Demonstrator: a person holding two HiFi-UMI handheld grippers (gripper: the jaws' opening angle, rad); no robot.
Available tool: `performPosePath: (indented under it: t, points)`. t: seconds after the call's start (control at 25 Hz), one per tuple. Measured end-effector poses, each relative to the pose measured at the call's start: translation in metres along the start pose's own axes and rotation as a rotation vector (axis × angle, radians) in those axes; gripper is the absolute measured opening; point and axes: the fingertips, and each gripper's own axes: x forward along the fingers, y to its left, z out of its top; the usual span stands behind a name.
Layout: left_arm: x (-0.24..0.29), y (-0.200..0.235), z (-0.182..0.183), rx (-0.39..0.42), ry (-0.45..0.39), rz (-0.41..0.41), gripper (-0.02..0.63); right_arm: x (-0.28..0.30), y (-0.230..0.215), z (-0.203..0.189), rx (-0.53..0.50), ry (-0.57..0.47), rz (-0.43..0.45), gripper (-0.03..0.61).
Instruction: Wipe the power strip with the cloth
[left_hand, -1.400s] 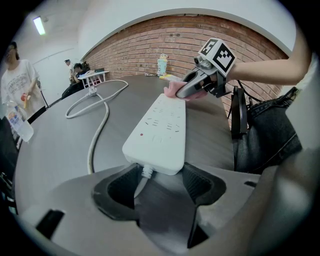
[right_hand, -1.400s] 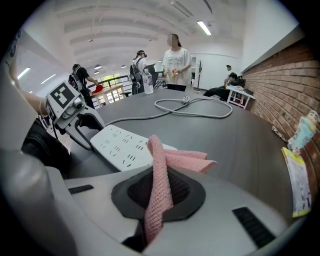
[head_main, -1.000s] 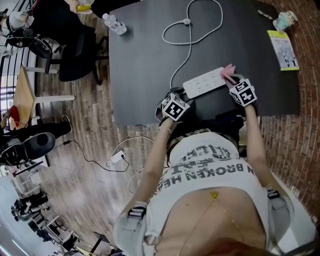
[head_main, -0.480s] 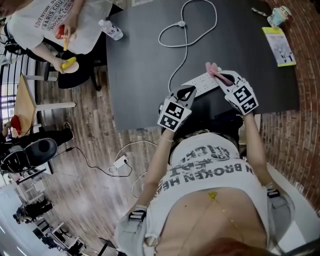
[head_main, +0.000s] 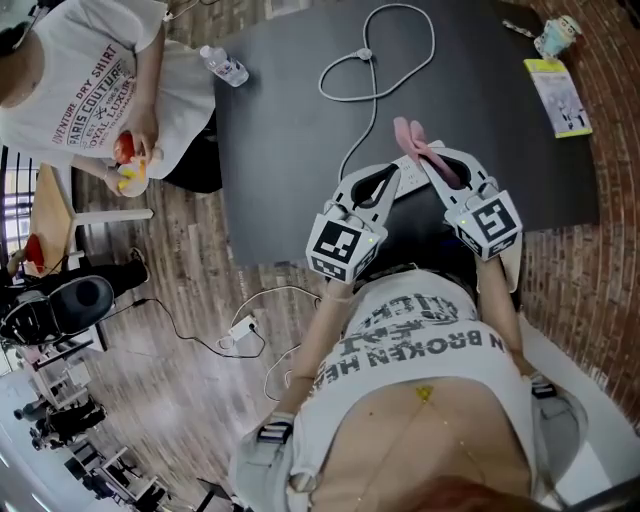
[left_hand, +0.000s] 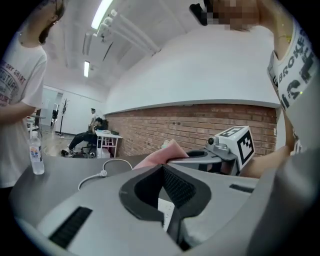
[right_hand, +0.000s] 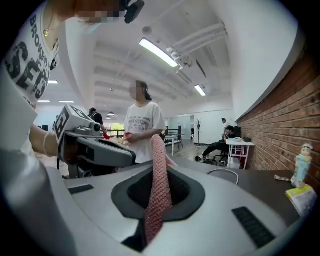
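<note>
My left gripper (head_main: 392, 175) has its jaws pressed together. My right gripper (head_main: 428, 165) has its jaws pinching the pink cloth (head_main: 408, 135). The white power strip (head_main: 406, 181) peeks out between them, mid-frame, near the dark surface's (head_main: 290, 130) lower edge.

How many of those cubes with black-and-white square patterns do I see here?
2. One cube tops the left gripper; the other tops the right gripper, which grips the pink cloth. None seems hidden.

The head camera looked steeply down at the table (head_main: 290, 130); both gripper cameras looked along their jaws, sharing the cloth (right_hand: 159, 165).
</note>
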Motion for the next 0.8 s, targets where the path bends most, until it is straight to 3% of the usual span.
performPosePath:
  t: [0.32, 0.8]
  points:
    - [-0.014, -0.008, 0.037, 0.021, -0.102, 0.002, 0.008, -0.003, 0.016, 0.041, -0.029, -0.091, 0.023, 0.017]
    - [-0.017, -0.011, 0.045, 0.039, -0.110, -0.012, 0.008, -0.005, 0.021, 0.049, -0.013, -0.088, 0.034, 0.015]
